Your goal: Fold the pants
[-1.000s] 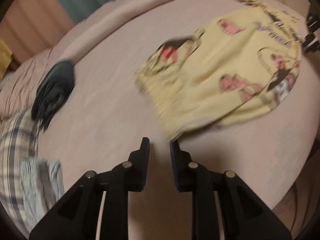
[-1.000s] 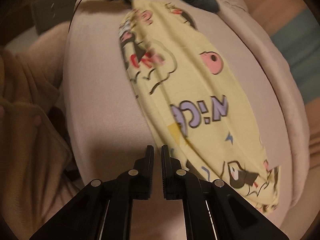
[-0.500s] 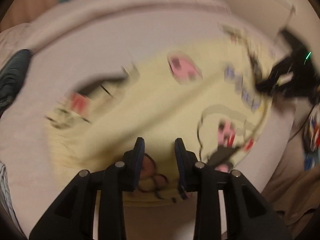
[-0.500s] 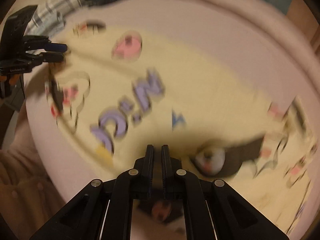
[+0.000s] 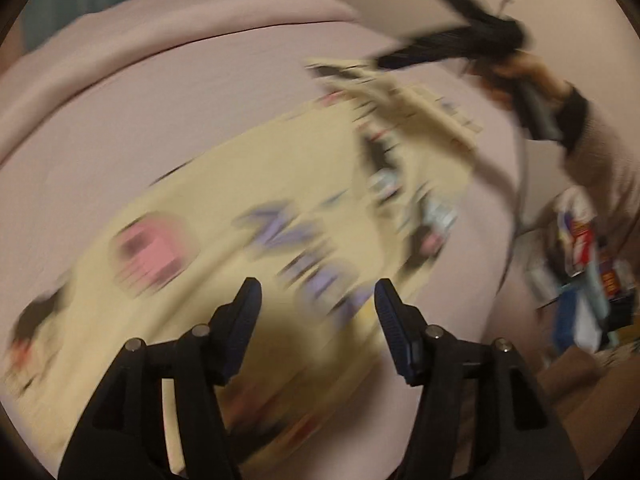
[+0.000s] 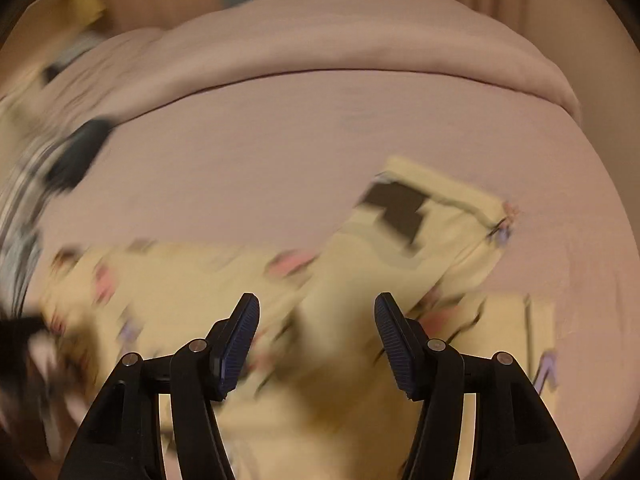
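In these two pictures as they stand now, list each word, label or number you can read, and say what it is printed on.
None can be read for certain.
Purple lettering on the yellow pants: too blurred to read.
Print on the coloured packages beside the bed: too blurred to read.
Left gripper and right gripper: no markings visible.

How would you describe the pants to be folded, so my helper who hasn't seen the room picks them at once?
Look at the pale pink bed. The pants lie spread across its near side, under both open grippers. Unlike the dark and striped clothes at the left edge, they are yellow with pink, purple and black cartoon prints.
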`<state>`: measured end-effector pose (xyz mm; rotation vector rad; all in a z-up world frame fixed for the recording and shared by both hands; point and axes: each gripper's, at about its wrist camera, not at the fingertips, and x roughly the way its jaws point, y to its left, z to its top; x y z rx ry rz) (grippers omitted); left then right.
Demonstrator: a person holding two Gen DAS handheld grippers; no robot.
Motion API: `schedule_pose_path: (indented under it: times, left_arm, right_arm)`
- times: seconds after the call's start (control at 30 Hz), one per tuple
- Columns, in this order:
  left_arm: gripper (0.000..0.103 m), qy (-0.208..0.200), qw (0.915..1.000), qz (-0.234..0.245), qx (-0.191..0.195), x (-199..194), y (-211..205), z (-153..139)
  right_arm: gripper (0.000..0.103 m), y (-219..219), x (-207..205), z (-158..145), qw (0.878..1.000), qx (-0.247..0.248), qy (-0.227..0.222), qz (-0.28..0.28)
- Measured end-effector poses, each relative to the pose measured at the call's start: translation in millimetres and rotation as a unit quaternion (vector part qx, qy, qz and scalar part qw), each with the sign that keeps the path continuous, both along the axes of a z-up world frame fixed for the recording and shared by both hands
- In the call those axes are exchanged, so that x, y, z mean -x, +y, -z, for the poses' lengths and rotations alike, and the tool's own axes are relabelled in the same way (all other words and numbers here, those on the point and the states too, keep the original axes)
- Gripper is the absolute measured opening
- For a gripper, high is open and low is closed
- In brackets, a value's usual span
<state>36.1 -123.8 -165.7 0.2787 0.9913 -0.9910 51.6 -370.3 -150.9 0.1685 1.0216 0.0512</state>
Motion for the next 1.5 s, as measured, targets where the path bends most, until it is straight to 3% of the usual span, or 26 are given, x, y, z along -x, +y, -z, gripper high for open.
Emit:
schedule_pose_path:
  times: [0.13, 0.23, 0.4, 0.57, 0.6, 0.63, 0.67, 0.7, 0.73, 0.83, 0.97, 1.07, 1.27, 1.33, 1.37, 1.5]
  left_arm:
    - [0.057, 0.041, 0.9979, 0.042, 0.027, -11, -71, 17]
    - [0.057, 0.056, 0.9974, 0.036, 0.027, -26, -99, 27]
    - [0.057, 0.069, 0.9962, 0.041, 0.034, -24, -108, 34]
    - [0.057, 0.069, 0.9953, 0.053, 0.044, -22, -92, 30]
    - [0.057, 0.073, 0.9948, 0.053, 0.048, -23, -90, 30]
    - [0.057, 0.077, 0.9943, 0.053, 0.051, -25, -88, 31]
    - [0.057, 0.081, 0.9939, 0.052, 0.054, -26, -86, 32]
    - [0.057, 0.083, 0.9937, 0.052, 0.056, -27, -86, 33]
    - [0.057, 0.084, 0.9935, 0.052, 0.058, -28, -85, 33]
    - [0.057, 0.084, 0.9933, 0.051, 0.061, -28, -80, 34]
    - [0.057, 0.08, 0.9937, 0.053, 0.059, -27, -78, 34]
    - [0.057, 0.078, 0.994, 0.052, 0.056, -26, -80, 35]
    - [0.054, 0.056, 0.9961, 0.054, 0.04, -24, -97, 36]
    - [0.03, 0.056, 0.9962, 0.057, 0.033, -25, -99, 36]
    - [0.013, 0.054, 0.9968, 0.055, 0.023, -25, -101, 36]
    - [0.01, 0.049, 0.998, 0.037, 0.017, -23, -100, 30]
  right_arm:
    - [0.06, -28, -61, 17, 0.996, -0.046, 0.041, 0.066]
    - [0.06, -30, -92, 28, 0.993, -0.041, 0.067, 0.094]
    - [0.06, -25, -132, 47, 0.985, 0.009, 0.112, 0.135]
    - [0.058, -18, -145, 71, 0.973, 0.064, 0.147, 0.164]
    - [0.056, -16, -146, 71, 0.974, 0.071, 0.143, 0.161]
    - [0.045, -15, -145, 70, 0.976, 0.067, 0.137, 0.156]
    - [0.022, -16, -144, 68, 0.977, 0.059, 0.133, 0.155]
    - [0.009, -18, -142, 66, 0.977, 0.056, 0.13, 0.156]
    - [0.003, -22, -139, 65, 0.977, 0.057, 0.131, 0.159]
    - [0.003, -42, -131, 60, 0.976, 0.023, 0.118, 0.184]
    - [0.003, -79, -88, 37, 0.97, -0.083, 0.041, 0.226]
    - [0.003, -99, -45, 13, 0.963, -0.136, -0.018, 0.233]
    - [0.003, -124, 11, -5, 0.945, -0.194, -0.075, 0.251]
    - [0.003, -129, 17, -10, 0.941, -0.203, -0.086, 0.258]
    - [0.003, -132, 22, -10, 0.937, -0.214, -0.09, 0.26]
    - [0.003, -130, 31, -10, 0.931, -0.232, -0.101, 0.262]
